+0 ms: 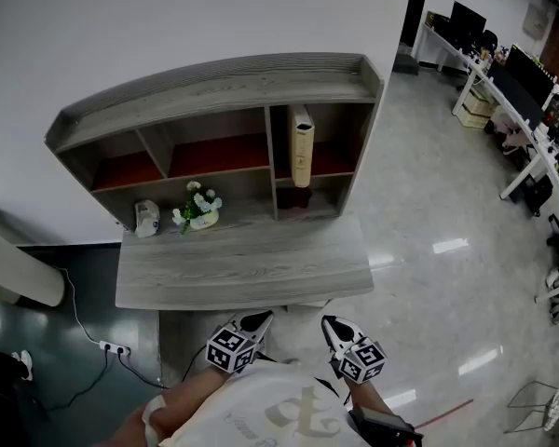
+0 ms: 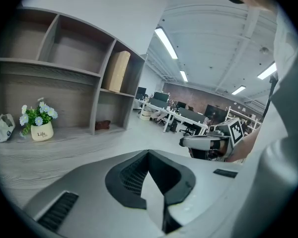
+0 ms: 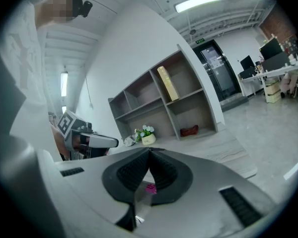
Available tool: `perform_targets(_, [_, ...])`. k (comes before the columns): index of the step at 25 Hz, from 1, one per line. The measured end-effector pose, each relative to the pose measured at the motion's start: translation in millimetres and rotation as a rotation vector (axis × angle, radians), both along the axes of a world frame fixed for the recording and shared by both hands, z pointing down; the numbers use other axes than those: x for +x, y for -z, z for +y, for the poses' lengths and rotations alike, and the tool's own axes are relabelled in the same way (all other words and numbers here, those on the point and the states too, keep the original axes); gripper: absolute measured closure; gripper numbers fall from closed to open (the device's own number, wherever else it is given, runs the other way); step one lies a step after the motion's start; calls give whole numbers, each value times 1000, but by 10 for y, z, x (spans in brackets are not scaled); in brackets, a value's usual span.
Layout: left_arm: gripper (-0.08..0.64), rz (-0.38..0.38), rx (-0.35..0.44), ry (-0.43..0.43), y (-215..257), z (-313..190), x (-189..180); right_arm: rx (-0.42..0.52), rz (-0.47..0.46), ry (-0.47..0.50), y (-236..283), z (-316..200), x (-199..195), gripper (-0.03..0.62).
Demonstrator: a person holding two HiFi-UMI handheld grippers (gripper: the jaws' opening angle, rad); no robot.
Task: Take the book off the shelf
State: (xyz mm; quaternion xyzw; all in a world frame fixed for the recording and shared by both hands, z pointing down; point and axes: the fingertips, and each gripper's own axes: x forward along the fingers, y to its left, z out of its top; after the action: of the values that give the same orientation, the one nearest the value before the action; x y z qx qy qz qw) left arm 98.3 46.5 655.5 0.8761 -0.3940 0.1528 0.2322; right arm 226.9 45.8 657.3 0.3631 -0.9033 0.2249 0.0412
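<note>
Your left gripper (image 1: 259,319) and right gripper (image 1: 329,324), lower centre of frame: jaws pressed together, empty, touching nothing. Book (image 1: 302,145) upright on shelf (image 1: 214,82), upper centre.

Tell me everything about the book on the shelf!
The book is tall, thick and cream-coloured, with its narrow side facing out. It stands on end in the upper right compartment of the grey wood-look shelf, close to that compartment's left wall, with its foot on the floor there, which looks red. Nothing else stands in that compartment.
</note>
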Motion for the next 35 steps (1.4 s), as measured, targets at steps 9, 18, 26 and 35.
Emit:
perform_targets(9, [552,24,18,-12,15,-404,-271,20,19,-62,102,-422,-190,589])
perform_targets(18, [552,35,50,-50,74,-834,-556,24,33,-144,163,-874,-366,588])
perform_targets(26, [552,43,40,-50,-2,-1098,-961,31,37,-204,189,-1243,-559,588])
perform_targets(35, [552,58,41,-68,-54,-1286,-1307,45,54,-229,230,-1454,-820,588])
